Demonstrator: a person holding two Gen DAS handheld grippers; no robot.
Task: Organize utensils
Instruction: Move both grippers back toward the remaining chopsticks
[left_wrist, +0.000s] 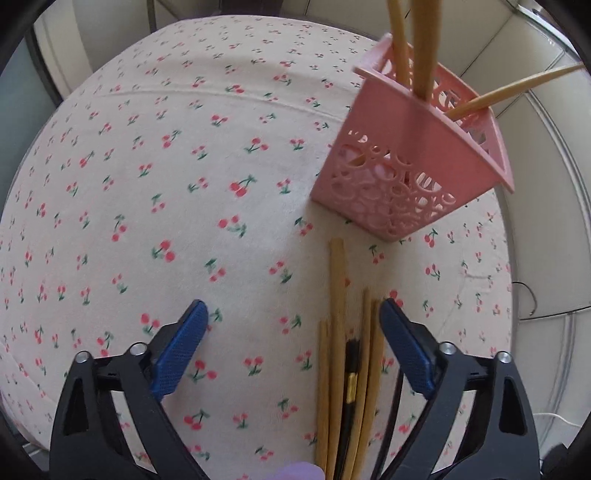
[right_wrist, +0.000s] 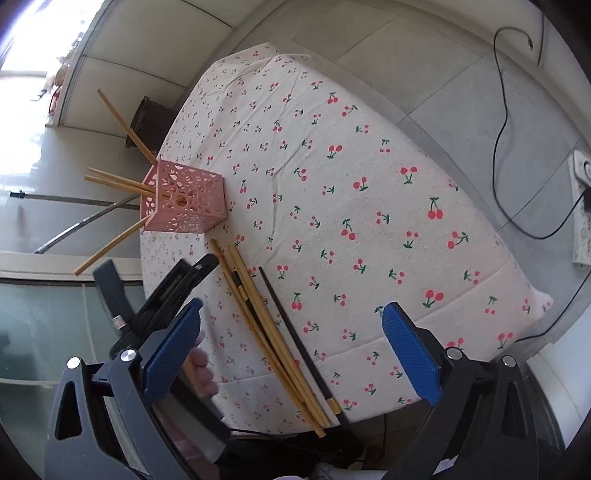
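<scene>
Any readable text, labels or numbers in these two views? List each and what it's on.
None readable.
Left hand-held gripper: no markings visible.
Right hand-held gripper: tiny embossed mark on its left arm, too small to read.
Pink basket, chopsticks, cherry tablecloth: pattern only, no words.
Power strip: too blurred to tell.

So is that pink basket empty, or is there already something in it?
Not empty. Several wooden chopsticks stick out of the pink basket; more chopsticks lie on the tablecloth.
</scene>
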